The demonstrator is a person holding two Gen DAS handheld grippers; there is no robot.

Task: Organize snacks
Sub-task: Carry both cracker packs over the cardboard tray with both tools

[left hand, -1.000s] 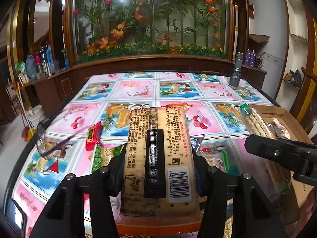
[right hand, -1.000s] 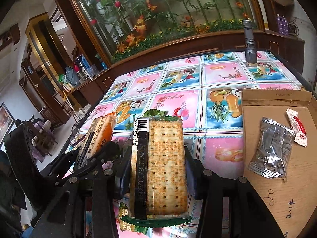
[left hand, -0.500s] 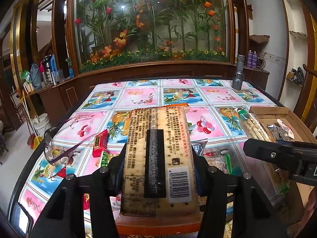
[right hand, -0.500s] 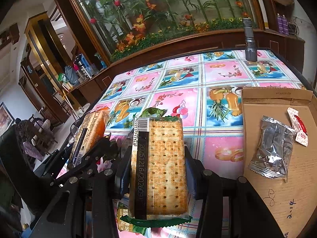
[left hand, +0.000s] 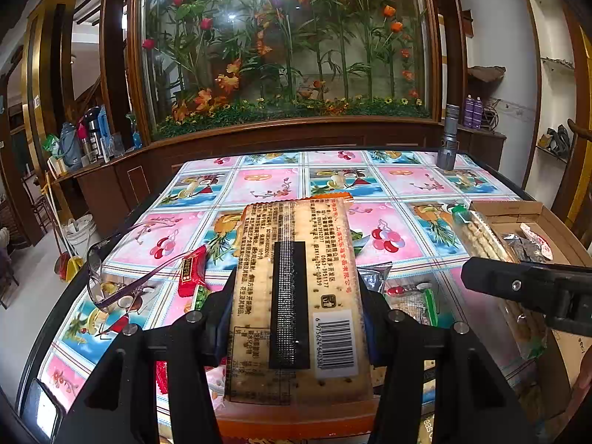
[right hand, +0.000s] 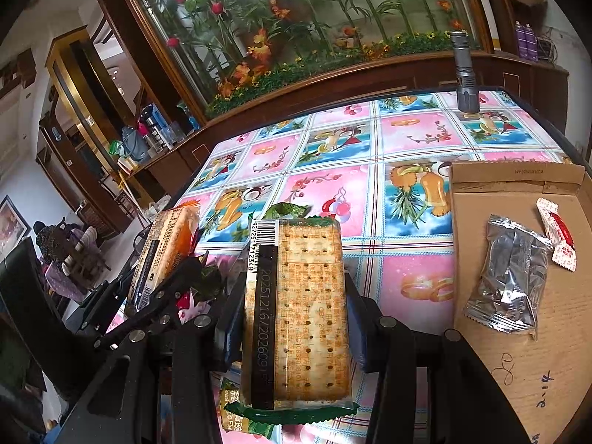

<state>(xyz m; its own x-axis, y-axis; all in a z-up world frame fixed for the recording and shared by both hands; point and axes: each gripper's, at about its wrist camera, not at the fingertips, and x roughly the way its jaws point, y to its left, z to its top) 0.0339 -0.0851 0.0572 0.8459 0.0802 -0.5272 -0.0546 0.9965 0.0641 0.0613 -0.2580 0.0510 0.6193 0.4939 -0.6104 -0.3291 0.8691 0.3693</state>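
Left wrist view: left gripper [left hand: 296, 318] pinching orange-edged cracker pack [left hand: 296, 296] at frame centre, pack lifted above the table [left hand: 407, 181], barcode side up. Lower end of pack cut off by frame bottom; snacks under it mostly hidden, only red wrapper [left hand: 191, 270] at centre left and bits of foil and green packets at centre right readable. Right gripper [left hand: 525, 288] entering from right edge as one black bar, jaws not readable from here; its green-edged cracker pack [left hand: 477, 233] seen edge-on, lower part blurred. Cardboard box [left hand: 518, 209] at right edge, mostly cut off. Glasses [left hand: 122, 266] at centre left. Flashlight [left hand: 449, 137] upright at upper right. Versus a second ago: more of the planter glass and ceiling light in frame, table lower in picture, grip unchanged

Right wrist view: right gripper [right hand: 292, 318] pinching green-edged cracker pack [right hand: 303, 307] at lower centre, crackers facing up, date strip along its left side; bottom seal overlapping another green packet, print half hidden. Left gripper [right hand: 166, 296] at lower left, partly overlapped, holding orange-edged cracker pack [right hand: 162, 251] tilted. Cardboard box [right hand: 518, 185] at right, far side cut off, holding silver foil packet [right hand: 510, 277] and small red-and-white sachet [right hand: 558, 236]. Versus a second ago: orange-edged pack a little further left, rest the same
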